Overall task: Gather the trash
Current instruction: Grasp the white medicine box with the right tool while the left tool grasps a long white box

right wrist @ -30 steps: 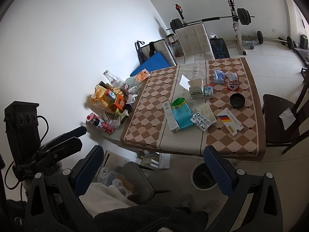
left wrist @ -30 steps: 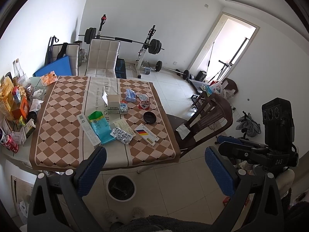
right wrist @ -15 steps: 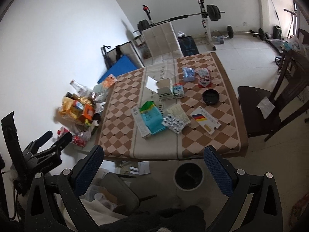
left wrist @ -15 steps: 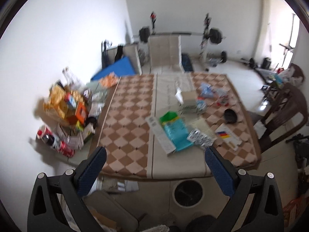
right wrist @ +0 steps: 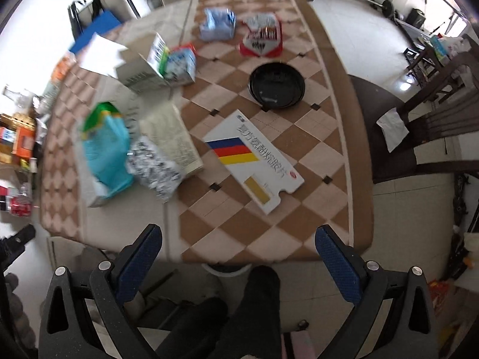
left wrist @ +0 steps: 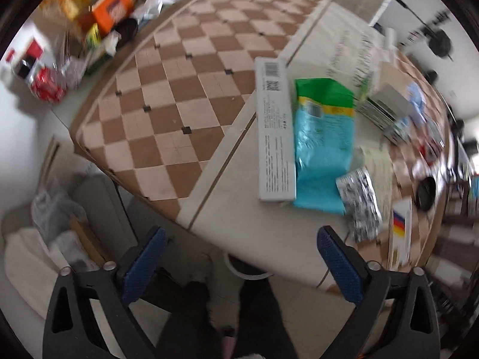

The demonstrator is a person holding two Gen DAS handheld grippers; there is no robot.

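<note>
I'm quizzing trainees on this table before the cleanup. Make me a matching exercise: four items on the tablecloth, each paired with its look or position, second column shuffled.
Column 1
1. long white box
2. blister pack
3. black round dish
4. flattened carton

Column 2
A. blue, red and yellow stripes on white
B. silvery, lying partly on the teal pouch
C. barcode at its far end, alongside the teal pouch
D. dark and glossy, beyond the striped carton

Pairs: 1-C, 2-B, 3-D, 4-A

Chinese characters, too blurred to read, run along the striped white box (right wrist: 254, 157); nothing else is legible.
</note>
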